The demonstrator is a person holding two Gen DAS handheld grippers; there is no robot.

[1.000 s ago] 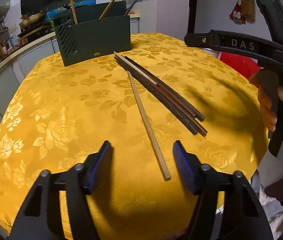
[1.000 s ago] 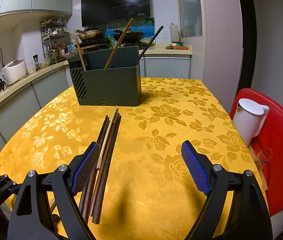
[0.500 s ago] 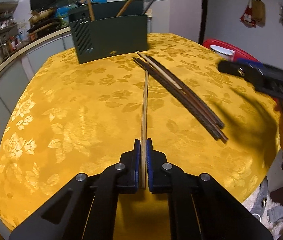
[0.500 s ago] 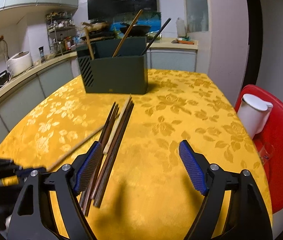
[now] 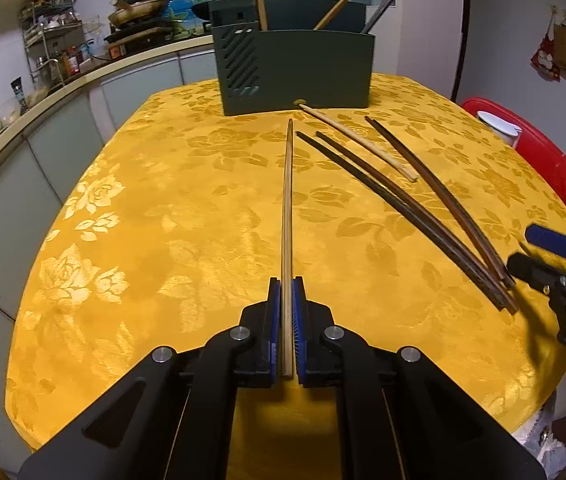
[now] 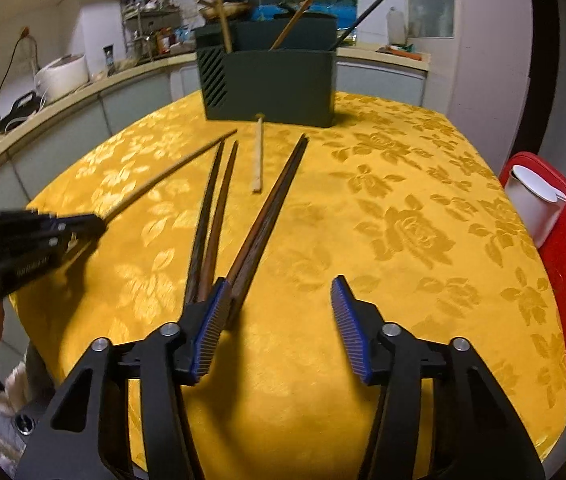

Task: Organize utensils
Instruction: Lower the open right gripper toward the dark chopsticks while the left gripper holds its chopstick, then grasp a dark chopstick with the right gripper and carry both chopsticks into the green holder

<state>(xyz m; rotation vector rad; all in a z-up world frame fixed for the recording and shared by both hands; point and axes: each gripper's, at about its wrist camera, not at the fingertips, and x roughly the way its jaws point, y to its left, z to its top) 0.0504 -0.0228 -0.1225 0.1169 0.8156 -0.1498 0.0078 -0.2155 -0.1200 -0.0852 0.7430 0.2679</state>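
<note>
My left gripper (image 5: 287, 320) is shut on a light wooden chopstick (image 5: 287, 208) that points straight ahead at the dark green utensil holder (image 5: 295, 68). The held chopstick also shows in the right wrist view (image 6: 171, 172). Several dark chopsticks (image 5: 411, 208) and one short light chopstick (image 5: 357, 142) lie on the yellow tablecloth to its right. My right gripper (image 6: 279, 320) is open, low over the near ends of the dark chopsticks (image 6: 219, 216); its left finger (image 6: 211, 328) is beside them. The holder (image 6: 271, 80) has a few utensils standing in it.
The round table (image 5: 163, 208) has a yellow floral cloth. A red stool with a white jug (image 6: 535, 208) stands off the right edge. A kitchen counter (image 5: 43, 92) with appliances curves behind and to the left.
My left gripper closed on the light chopstick and turned it toward the holder. My right gripper moved down and forward to the dark chopsticks, which have spread apart.
</note>
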